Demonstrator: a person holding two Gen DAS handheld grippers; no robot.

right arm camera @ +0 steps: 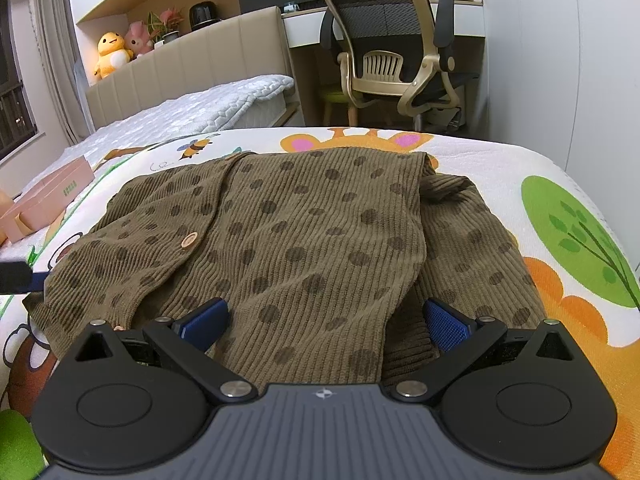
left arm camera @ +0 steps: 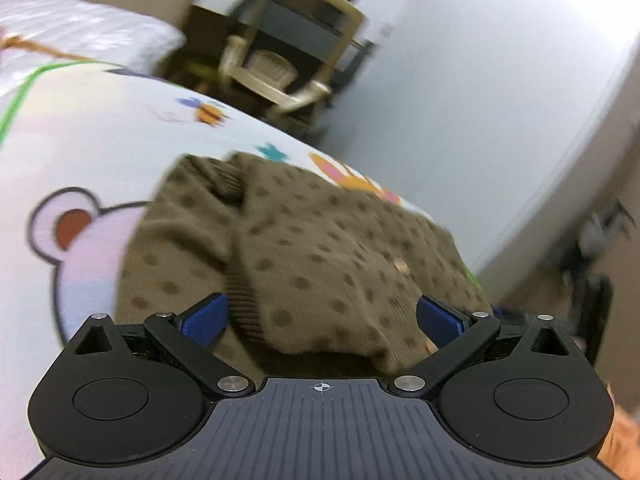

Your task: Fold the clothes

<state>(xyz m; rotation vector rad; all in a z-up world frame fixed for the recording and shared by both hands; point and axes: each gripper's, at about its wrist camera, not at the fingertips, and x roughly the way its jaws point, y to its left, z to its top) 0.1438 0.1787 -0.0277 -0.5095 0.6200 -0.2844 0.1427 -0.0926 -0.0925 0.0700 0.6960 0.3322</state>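
Observation:
An olive-brown knitted cardigan (right arm camera: 288,232) with dark dots and wooden buttons lies partly folded on a cartoon-printed bed cover (right arm camera: 568,184). A sleeve is laid across its body. My right gripper (right arm camera: 324,322) is open, its blue pads either side of the cardigan's near edge, holding nothing. In the blurred left wrist view the same cardigan (left arm camera: 320,248) lies just ahead of my left gripper (left arm camera: 320,320), which is open, with a ribbed cuff and hem between its pads. The left gripper's tip (right arm camera: 16,276) shows at the right wrist view's left edge, next to the cardigan's left side.
A beige office chair (right arm camera: 392,40) and a desk stand beyond the bed's far end. Pink boxes (right arm camera: 48,196) lie on the bed at the left. Plush toys (right arm camera: 114,54) sit on the headboard shelf. A white wall (left arm camera: 480,80) runs along the right.

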